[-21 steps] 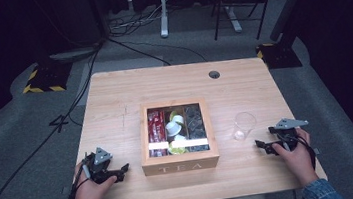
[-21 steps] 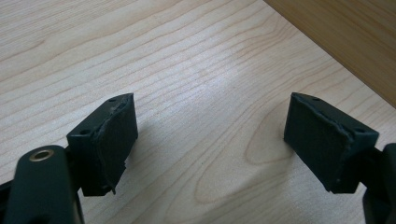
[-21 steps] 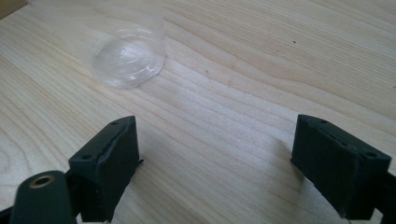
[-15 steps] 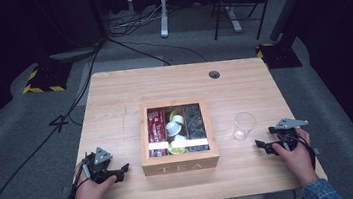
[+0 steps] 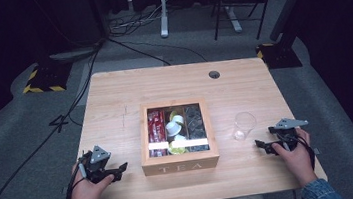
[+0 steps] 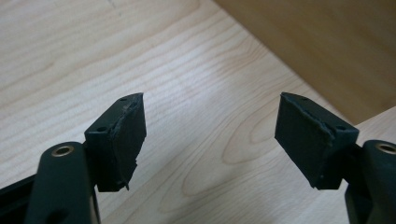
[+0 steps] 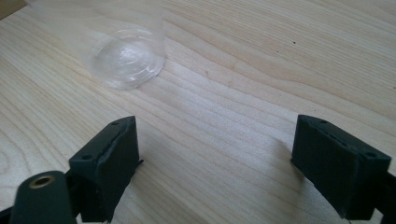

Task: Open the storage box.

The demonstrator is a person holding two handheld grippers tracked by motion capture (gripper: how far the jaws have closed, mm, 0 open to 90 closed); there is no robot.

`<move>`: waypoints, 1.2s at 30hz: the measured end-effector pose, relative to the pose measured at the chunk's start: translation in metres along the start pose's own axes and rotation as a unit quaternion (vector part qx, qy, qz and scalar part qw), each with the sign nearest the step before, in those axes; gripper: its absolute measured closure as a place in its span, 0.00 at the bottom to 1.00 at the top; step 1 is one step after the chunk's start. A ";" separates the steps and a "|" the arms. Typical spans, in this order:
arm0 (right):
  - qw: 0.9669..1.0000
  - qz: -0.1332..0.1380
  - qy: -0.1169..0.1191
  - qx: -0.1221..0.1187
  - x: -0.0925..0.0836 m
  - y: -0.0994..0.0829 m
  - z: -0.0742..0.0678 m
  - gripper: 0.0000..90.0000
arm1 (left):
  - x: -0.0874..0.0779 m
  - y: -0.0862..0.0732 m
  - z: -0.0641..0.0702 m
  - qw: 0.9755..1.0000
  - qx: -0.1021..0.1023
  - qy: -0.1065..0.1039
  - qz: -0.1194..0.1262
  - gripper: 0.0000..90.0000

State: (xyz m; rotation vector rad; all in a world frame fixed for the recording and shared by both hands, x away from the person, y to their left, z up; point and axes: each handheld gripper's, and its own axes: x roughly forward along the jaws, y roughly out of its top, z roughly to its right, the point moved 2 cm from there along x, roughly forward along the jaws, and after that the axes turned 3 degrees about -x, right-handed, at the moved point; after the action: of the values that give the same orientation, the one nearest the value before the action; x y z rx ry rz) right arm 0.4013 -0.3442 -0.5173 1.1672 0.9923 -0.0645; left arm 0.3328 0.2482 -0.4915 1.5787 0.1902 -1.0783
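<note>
Jaws of the right gripper (image 7: 215, 172) stood wide apart with nothing between them, over bare wood of the table (image 7: 280, 70). Just ahead of them stood the clear plastic cup (image 7: 126, 51), upright and apart from both pads. Jaws of the left gripper (image 6: 210, 140) were likewise parted and empty, above bare wood, with the side wall of the tea box (image 6: 327, 46) rising close ahead. In the high view, the right gripper (image 5: 266, 146) lay at the table's right near edge, pointing toward the cup (image 5: 243, 125), which stood just right of the tea box (image 5: 181, 167). The left gripper (image 5: 118, 170) lay left of that box, near its front corner. The box, lettered TEA, sat at the table's centre, holding red packets (image 5: 155, 124), white capsules (image 5: 173, 127) and dark capsules (image 5: 194, 120) in separate compartments.
</note>
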 end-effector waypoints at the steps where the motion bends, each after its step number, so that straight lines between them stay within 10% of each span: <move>1: 1.000 0.000 0.001 0.000 0.000 0.000 0.000 0.16 | -0.006 0.005 0.002 1.000 0.001 -0.001 0.005 0.29; 16: 1.000 0.001 -0.001 0.000 0.000 0.000 0.000 0.17 | -0.031 0.020 0.014 0.999 -0.002 -0.027 0.045 0.31; 23: 1.000 0.001 0.000 0.000 0.000 0.000 0.000 0.17 | -0.036 0.033 0.036 0.994 0.005 -0.061 0.088 0.31; 36: 1.000 0.001 0.000 0.000 0.000 0.000 0.000 0.17 | -0.034 0.042 0.067 0.992 0.037 -0.099 0.068 0.28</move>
State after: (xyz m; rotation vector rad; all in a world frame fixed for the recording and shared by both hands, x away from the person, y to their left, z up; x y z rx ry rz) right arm 0.4010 -0.3440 -0.5174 1.1685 0.9904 -0.0637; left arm 0.3046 0.1918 -0.4327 1.5155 -0.0914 -1.1381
